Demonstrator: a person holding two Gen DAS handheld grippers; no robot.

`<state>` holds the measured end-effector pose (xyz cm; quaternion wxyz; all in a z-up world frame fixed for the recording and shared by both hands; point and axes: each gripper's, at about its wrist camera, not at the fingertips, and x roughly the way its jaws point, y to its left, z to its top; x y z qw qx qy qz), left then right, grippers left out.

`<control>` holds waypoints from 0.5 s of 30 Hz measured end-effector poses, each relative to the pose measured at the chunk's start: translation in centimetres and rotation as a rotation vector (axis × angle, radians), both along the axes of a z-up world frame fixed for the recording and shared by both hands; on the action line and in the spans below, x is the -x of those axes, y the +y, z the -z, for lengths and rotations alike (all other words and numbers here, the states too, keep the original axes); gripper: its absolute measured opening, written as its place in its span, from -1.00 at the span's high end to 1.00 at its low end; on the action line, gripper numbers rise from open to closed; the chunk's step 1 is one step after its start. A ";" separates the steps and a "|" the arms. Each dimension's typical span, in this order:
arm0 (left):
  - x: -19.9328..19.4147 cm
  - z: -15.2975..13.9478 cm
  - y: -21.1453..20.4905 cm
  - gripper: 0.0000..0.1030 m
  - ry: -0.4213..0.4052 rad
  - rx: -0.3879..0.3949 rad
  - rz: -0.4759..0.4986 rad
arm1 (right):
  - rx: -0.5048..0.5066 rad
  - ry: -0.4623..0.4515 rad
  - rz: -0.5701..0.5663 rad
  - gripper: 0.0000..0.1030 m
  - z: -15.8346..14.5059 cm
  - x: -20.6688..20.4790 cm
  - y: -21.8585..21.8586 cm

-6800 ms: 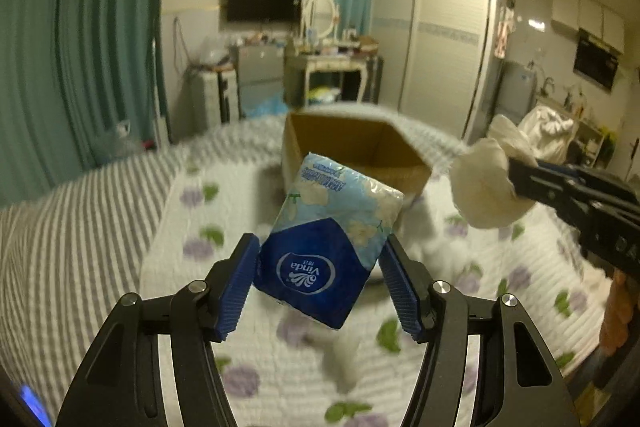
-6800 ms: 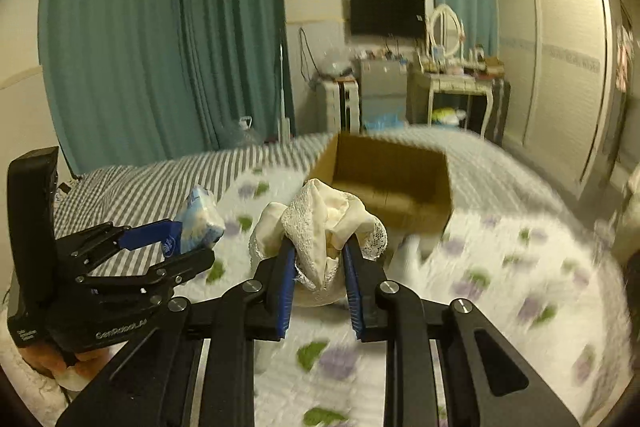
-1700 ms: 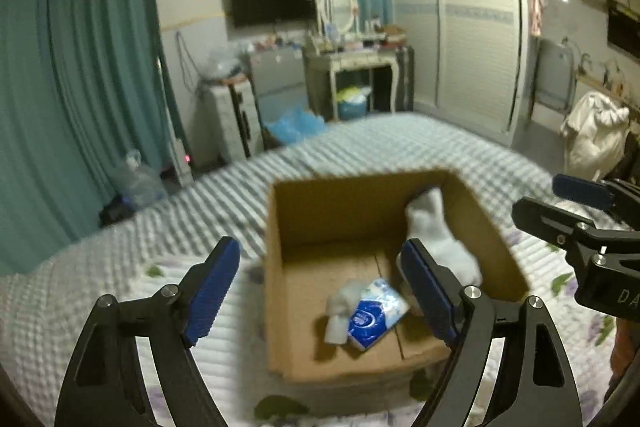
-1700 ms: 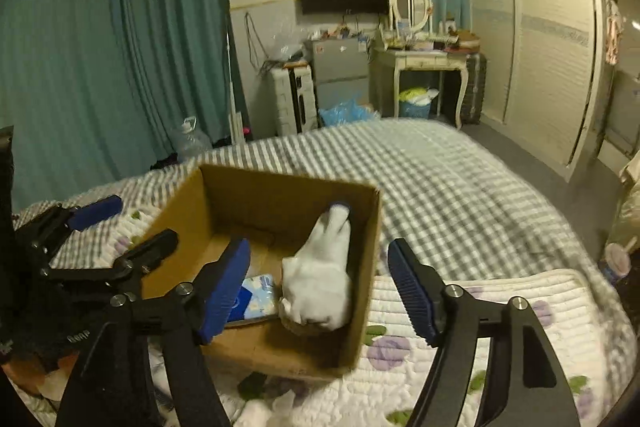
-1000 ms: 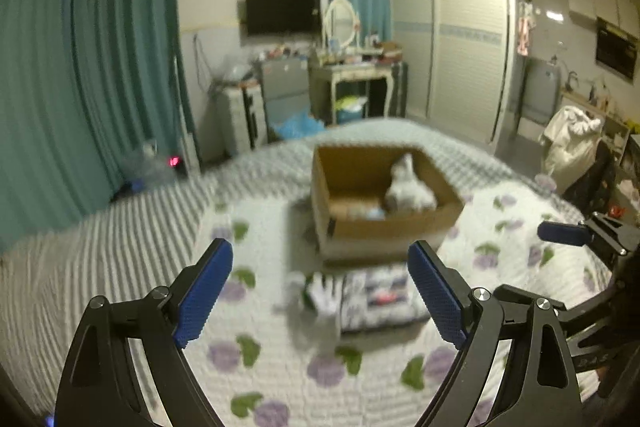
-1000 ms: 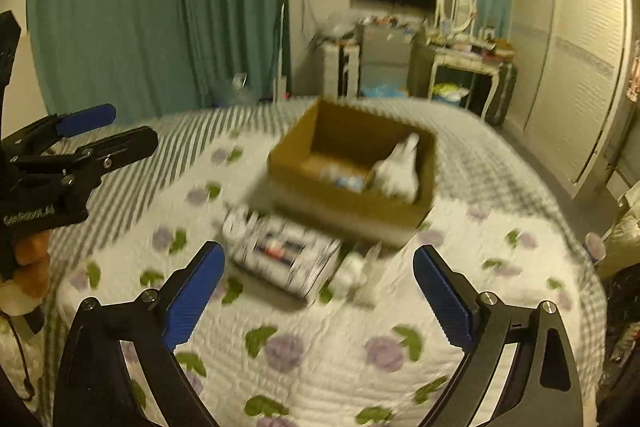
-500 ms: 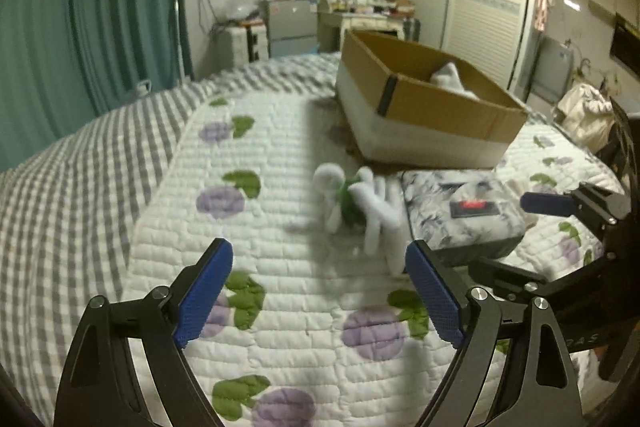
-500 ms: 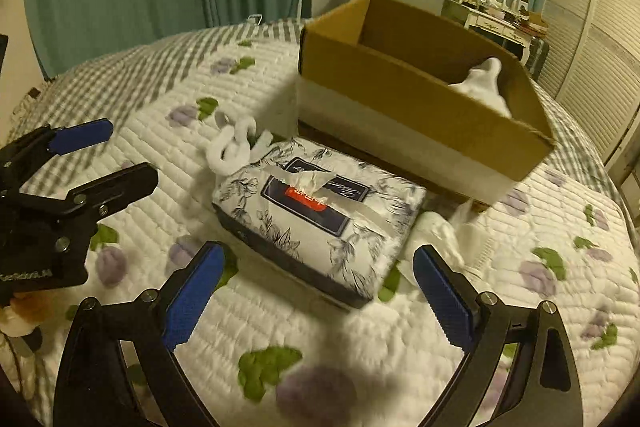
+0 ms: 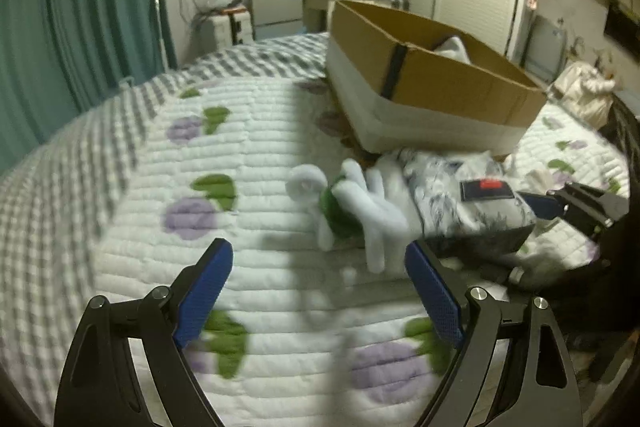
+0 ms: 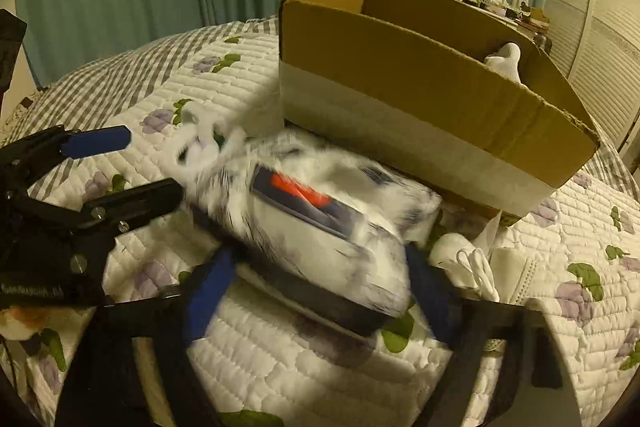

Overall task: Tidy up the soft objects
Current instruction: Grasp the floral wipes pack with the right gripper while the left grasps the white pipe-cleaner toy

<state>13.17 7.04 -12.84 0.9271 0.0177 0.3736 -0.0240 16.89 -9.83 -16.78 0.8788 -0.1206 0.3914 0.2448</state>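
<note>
- Tissue pack (image 10: 320,223): lies on the quilt (image 10: 248,91), just before the cardboard box (image 10: 400,75). Probably light and squashy; grip across its short sides.
- Right gripper (image 10: 316,279): jaws wide, straddling the pack.
- Left gripper (image 9: 320,291): wide, empty, near the white glove (image 9: 372,207).

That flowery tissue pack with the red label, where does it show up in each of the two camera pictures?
Left wrist view: the tissue pack lies right of centre on the quilt, below the box's near corner and beside the white glove.
Right wrist view: the tissue pack fills the centre, blurred, between the right gripper's open fingers.
Shared landmark: the cardboard box just behind it.
</note>
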 end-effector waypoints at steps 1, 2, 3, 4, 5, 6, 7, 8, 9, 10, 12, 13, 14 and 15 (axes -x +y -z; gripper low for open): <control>0.2 -0.2 0.2 -0.72 -0.008 -0.032 -0.013 | -0.004 -0.001 -0.003 -0.23 0.0 0.0 -0.1; 0.3 -0.4 0.5 -0.72 -0.011 -0.043 -0.015 | -0.009 -0.003 -0.005 -0.14 0.0 0.0 -0.2; 0.4 -0.4 0.7 -0.72 -0.013 -0.036 -0.013 | -0.008 -0.006 -0.008 -0.11 0.0 0.1 -0.2; 0.3 -0.4 1.1 -0.72 -0.014 -0.015 -0.014 | 0.000 -0.013 -0.016 -0.04 0.0 0.2 -0.2; 0.2 -0.3 1.3 -0.72 -0.009 0.011 -0.017 | 0.004 -0.022 -0.020 0.02 0.0 0.3 -0.3; 0.0 -0.1 1.5 -0.72 0.000 0.033 -0.016 | 0.004 -0.030 -0.023 0.06 -0.1 0.5 -0.3; -0.1 0.2 1.4 -0.72 0.008 0.053 -0.006 | 0.000 -0.037 -0.023 0.10 -0.2 0.6 -0.5; -0.2 0.4 1.2 -0.72 0.011 0.054 -0.001 | -0.004 -0.041 -0.025 0.14 -0.4 0.7 -0.8; -0.4 0.7 1.0 -0.71 0.016 0.045 0.003 | -0.007 -0.043 -0.029 0.15 -0.4 0.8 -0.9; -0.7 0.8 0.6 -0.71 0.022 0.031 0.008 | -0.010 -0.046 -0.030 0.18 -0.5 0.9 -1.0; -1.2 1.1 0.2 -0.60 0.023 0.023 0.022 | -0.017 -0.043 -0.032 0.20 -0.7 1.0 -1.4; -1.7 1.3 0.1 -0.42 0.028 0.033 0.027 | -0.017 -0.043 -0.032 0.21 -0.7 1.0 -1.5; -2.0 1.3 0.1 -0.39 0.032 0.041 0.028 | -0.013 -0.043 -0.032 0.21 -0.7 1.0 -1.6; -2.5 1.4 0.1 -0.39 0.036 0.059 0.029 | -0.006 -0.043 -0.031 0.21 -0.8 1.0 -1.6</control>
